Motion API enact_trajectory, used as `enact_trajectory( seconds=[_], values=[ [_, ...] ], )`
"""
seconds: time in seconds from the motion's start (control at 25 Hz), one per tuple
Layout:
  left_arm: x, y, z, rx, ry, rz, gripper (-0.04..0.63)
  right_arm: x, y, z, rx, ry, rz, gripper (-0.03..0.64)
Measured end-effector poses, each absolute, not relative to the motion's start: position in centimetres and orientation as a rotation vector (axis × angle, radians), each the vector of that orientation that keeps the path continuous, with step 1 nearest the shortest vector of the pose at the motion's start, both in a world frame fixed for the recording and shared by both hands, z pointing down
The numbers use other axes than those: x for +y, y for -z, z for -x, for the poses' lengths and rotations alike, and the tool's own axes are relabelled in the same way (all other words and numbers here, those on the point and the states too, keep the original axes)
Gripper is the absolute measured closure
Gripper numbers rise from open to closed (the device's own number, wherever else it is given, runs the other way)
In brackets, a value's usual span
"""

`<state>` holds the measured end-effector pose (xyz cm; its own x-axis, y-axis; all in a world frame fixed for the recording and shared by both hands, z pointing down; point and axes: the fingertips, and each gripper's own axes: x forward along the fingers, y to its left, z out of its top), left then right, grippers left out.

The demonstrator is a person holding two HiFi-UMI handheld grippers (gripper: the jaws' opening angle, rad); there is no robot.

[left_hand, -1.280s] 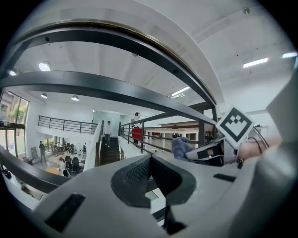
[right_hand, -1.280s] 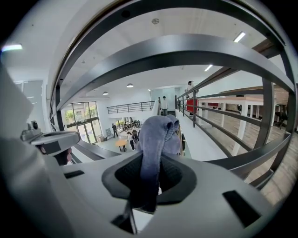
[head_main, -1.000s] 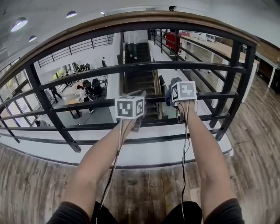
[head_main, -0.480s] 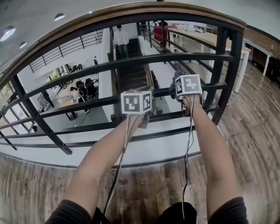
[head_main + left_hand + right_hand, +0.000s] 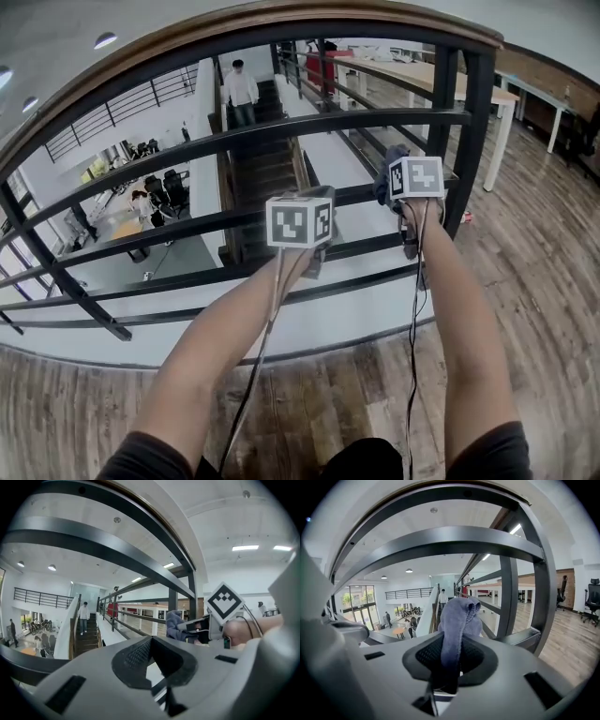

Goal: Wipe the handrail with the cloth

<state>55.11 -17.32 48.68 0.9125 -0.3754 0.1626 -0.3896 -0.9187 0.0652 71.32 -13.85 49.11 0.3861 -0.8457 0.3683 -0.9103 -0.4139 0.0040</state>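
The right gripper (image 5: 449,670) was clamped on the grey-blue cloth (image 5: 457,613), whose bunched end stood up out of the jaws; the left gripper (image 5: 157,667), at 9 o'clock of it, had its jaws together on nothing. In the head view the wooden handrail (image 5: 281,21) arched across at 12 o'clock, well above both; the cloth sat apart from it, near the black middle bars (image 5: 281,131), at 9 o'clock of the corner post (image 5: 469,122).
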Motion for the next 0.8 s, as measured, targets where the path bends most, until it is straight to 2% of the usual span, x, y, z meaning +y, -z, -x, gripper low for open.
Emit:
enact_trajectory(
  seconds=[0.44, 0.8],
  values=[
    [-14.4, -47.9, -63.7, -0.523, -0.229, -3.019, 0.592, -9.7, -49.4, -81.3, -1.453, -0.471, -2.499, 0.537],
    [-13.5, -48.8, -62.3, -0.529, -0.226, -3.008, 0.592, -8.6, -49.8, -83.3, -1.438, -0.473, -2.578, 0.537]
  ],
)
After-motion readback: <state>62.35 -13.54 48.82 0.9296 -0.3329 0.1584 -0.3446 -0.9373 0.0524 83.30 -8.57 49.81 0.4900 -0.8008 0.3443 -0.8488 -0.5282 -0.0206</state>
